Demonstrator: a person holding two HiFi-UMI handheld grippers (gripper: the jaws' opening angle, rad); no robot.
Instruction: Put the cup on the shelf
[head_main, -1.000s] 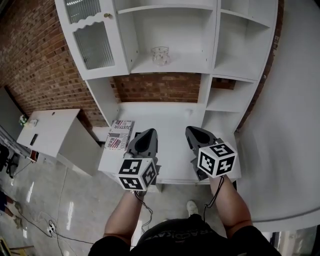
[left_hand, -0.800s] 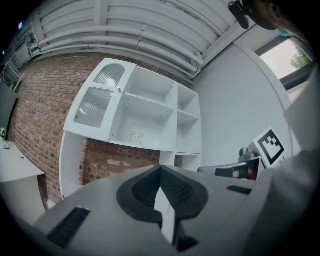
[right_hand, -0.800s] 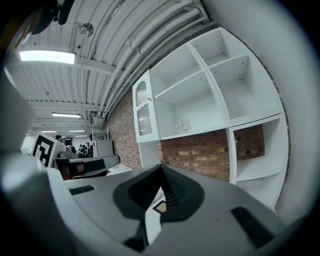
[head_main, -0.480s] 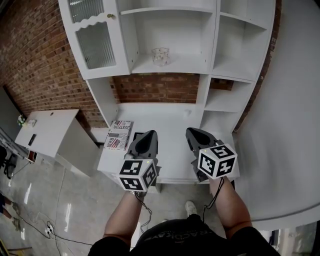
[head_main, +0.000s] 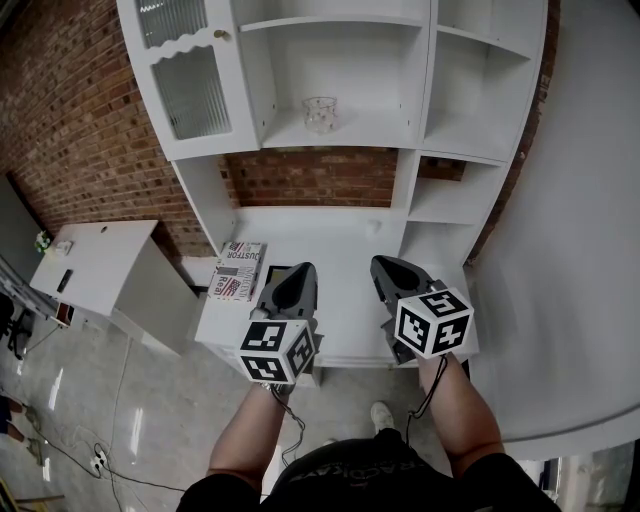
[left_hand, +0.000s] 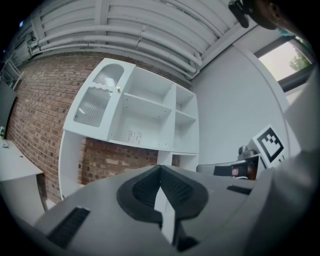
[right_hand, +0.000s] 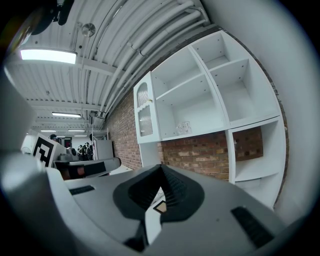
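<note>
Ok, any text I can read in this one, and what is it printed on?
"CUSTO..." - large print on the magazine lying on the white desk; the last letters are unclear.
Smaller print on that magazine: too small to read.
Print on the person's dark shirt: blurred, not readable.
Marker cubes: black-and-white square patterns only, no words.

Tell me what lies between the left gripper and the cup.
Head view: only bare desktop and a strip of brick wall separate the left gripper from the cup.
</note>
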